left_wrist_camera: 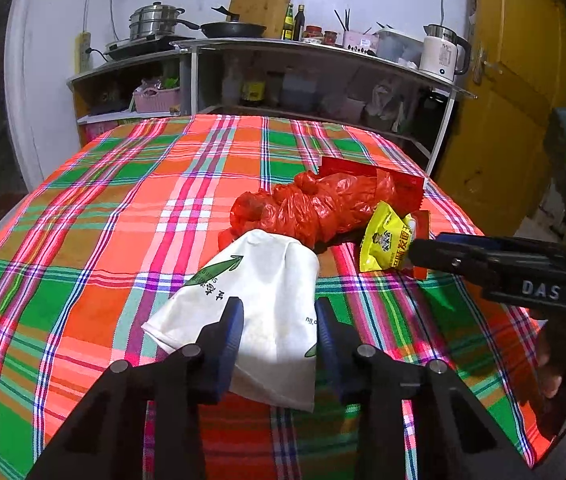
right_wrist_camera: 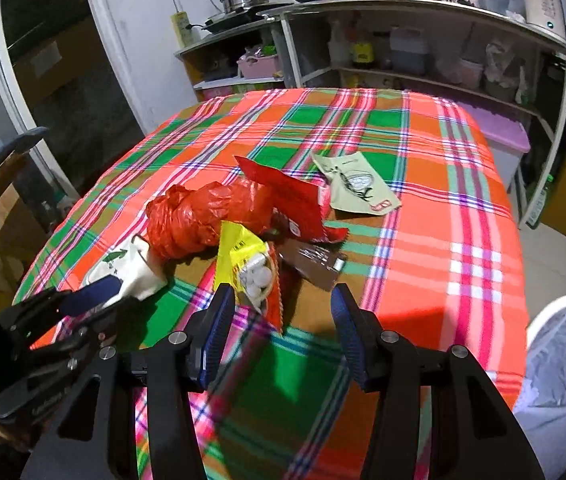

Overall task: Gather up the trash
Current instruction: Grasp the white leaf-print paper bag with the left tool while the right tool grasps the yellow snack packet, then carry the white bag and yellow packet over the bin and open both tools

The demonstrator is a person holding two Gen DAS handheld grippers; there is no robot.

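A pile of trash lies on the plaid tablecloth (left_wrist_camera: pixel 123 208). It holds a white paper bag (left_wrist_camera: pixel 267 272) with green print, a knotted red plastic bag (left_wrist_camera: pixel 315 208), a yellow snack packet (left_wrist_camera: pixel 385 244) and a flat red wrapper (left_wrist_camera: pixel 363 172). My left gripper (left_wrist_camera: pixel 278 308) is shut on the near end of the white bag (right_wrist_camera: pixel 131 268), its blue pads pressing both sides. My right gripper (right_wrist_camera: pixel 282 292) stands open just short of the yellow packet (right_wrist_camera: pixel 243 252), whose lower end reaches beside its left pad. A brown wrapper (right_wrist_camera: pixel 315 264) and a pale pouch (right_wrist_camera: pixel 357 186) lie beyond.
Behind the table stands a metal shelf unit (left_wrist_camera: pixel 323 52) with pots, a pan, bottles and a kettle (left_wrist_camera: pixel 441 54). A yellow door (left_wrist_camera: pixel 515 80) is at the right, with a purple bin (right_wrist_camera: pixel 503 140) near it. A person's grey-clad knee (right_wrist_camera: pixel 563 360) is at the table's near right corner.
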